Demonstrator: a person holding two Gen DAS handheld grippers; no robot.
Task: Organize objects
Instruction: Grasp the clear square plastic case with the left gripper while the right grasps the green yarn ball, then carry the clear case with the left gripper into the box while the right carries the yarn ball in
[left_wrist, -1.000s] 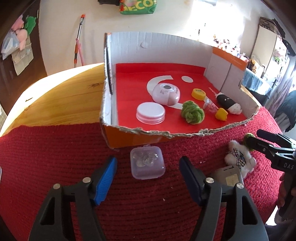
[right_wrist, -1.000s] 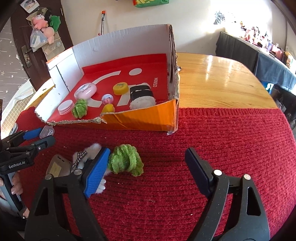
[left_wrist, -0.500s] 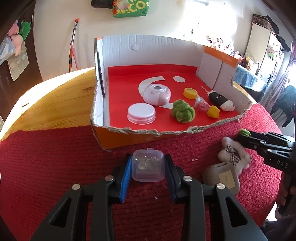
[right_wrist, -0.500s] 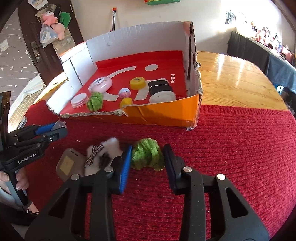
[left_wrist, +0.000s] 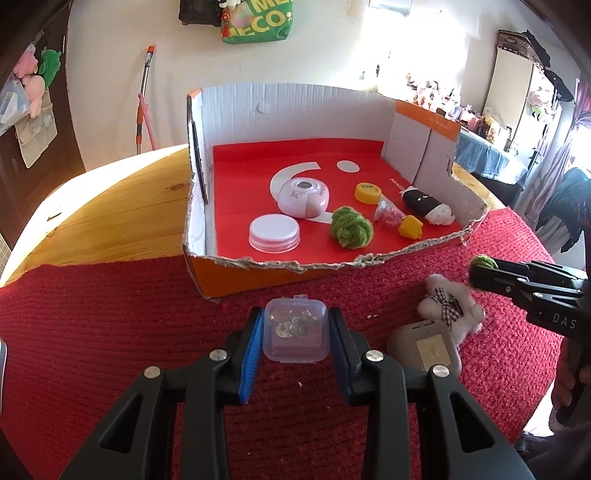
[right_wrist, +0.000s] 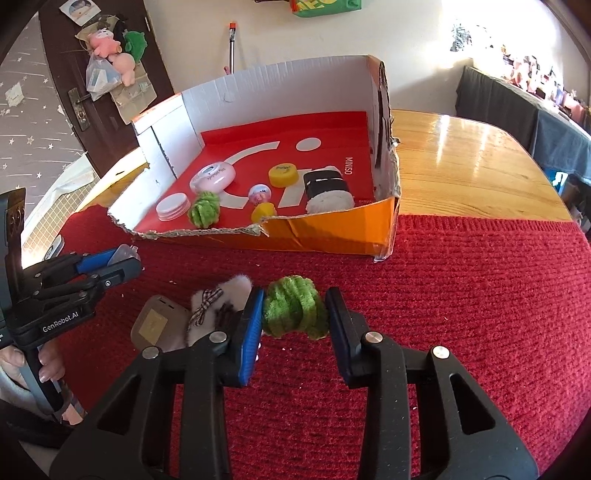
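My left gripper (left_wrist: 295, 328) is shut on a small clear plastic case (left_wrist: 295, 330) with metal bits inside, held just above the red knitted mat (left_wrist: 92, 332), in front of the open cardboard box (left_wrist: 295, 269). My right gripper (right_wrist: 294, 312) is shut on a green yarn ball (right_wrist: 293, 312), also a little above the mat. In the left wrist view the right gripper (left_wrist: 480, 267) shows at the right edge with the yarn ball (left_wrist: 484, 261) at its tip. In the right wrist view the left gripper (right_wrist: 122, 260) shows at the left.
The box holds a white lid (left_wrist: 274, 233), a pink round case (left_wrist: 303, 197), a second green yarn ball (left_wrist: 351, 230), a yellow cap (left_wrist: 367, 193) and small toys. On the mat lie a white plush toy (left_wrist: 448, 308) and a grey pouch (left_wrist: 426, 347). A wooden table (right_wrist: 461, 166) lies beyond.
Both grippers went from open to shut, the left on the clear case, the right on the yarn ball. In the last half second both have lifted slightly and drawn nearer the box.
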